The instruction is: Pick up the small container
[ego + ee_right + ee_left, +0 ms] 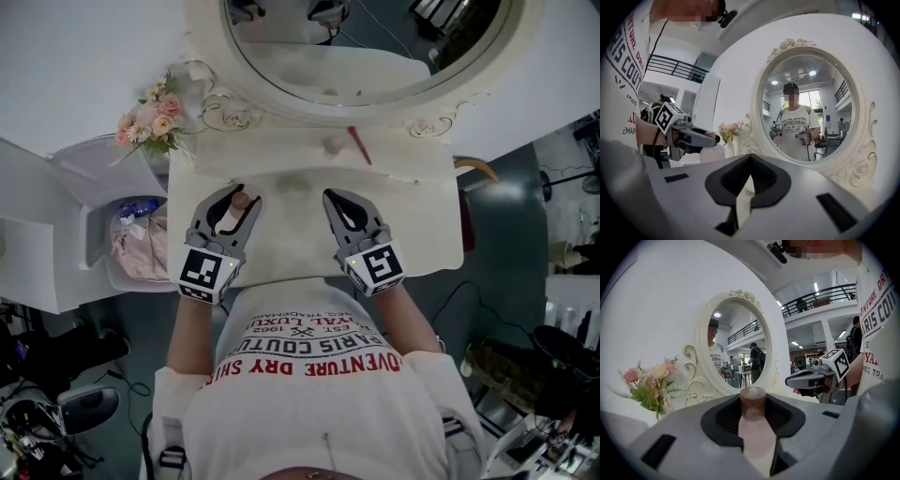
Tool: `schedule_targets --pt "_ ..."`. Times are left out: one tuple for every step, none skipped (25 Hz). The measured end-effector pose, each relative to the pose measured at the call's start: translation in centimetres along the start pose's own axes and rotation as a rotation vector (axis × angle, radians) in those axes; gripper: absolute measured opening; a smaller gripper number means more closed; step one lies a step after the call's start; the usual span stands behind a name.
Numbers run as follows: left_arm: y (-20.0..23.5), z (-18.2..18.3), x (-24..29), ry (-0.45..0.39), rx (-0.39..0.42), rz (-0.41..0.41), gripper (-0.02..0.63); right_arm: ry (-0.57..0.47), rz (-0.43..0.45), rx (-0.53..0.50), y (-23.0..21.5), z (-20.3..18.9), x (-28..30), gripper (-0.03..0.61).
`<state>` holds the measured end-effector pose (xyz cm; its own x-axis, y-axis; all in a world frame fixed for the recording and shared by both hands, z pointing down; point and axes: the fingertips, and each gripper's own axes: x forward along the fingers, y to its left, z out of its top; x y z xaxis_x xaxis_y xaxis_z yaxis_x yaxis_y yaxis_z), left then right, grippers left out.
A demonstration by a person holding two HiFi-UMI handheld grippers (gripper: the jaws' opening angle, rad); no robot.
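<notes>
Grey left claw (242, 194), matching right claw (336, 197), black-and-white marker cubes (208, 270), white lettered T-shirt (319, 403)

Pink flowers (150, 120) beside oval mirror (375, 66) on dresser (412, 216)

I count one small container (231, 217), one mirror (375, 42), one flower bunch (150, 120) and, I think, one red stick (360, 145).

Small container (753, 427) half behind left tool (242, 197)
</notes>
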<state>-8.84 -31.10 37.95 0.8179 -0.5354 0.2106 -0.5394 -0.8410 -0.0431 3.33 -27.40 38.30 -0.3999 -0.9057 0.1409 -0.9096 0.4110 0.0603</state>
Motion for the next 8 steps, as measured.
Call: schedule_targets --pt "0.09 -0.01 0.04 -0.001 -0.002 -0.002 0.143 -0.003 -0.001 0.001 0.05 0.14 0.08 -0.002" --pt "0.17 -0.04 0.08 -0.001 -0.004 -0.004 0.143 -0.008 0.000 -0.002 0.15 0.29 0.17 -0.002" --pt "0.23 -0.11 0.11 0.000 -0.006 -0.007 0.143 -0.011 0.002 -0.006 0.26 0.39 0.25 -0.002" --pt "0.26 -0.20 0.14 0.001 -0.006 -0.009 0.143 -0.011 0.001 -0.007 0.31 0.40 0.28 -0.002" --pt "0.27 -0.27 0.16 0.002 -0.006 -0.010 0.143 -0.010 -0.003 -0.005 0.27 0.34 0.28 -0.002" --pt "0.27 -0.31 0.17 0.002 -0.006 -0.010 0.143 -0.007 -0.008 0.000 0.19 0.26 0.28 -0.002" --pt "0.28 -0.31 0.18 0.001 -0.007 -0.010 0.143 -0.006 -0.012 0.005 0.09 0.19 0.28 -0.002" --pt "0.29 -0.31 0.19 0.000 -0.008 -0.010 0.143 -0.004 -0.016 0.011 -0.01 0.13 0.29 -0.002"
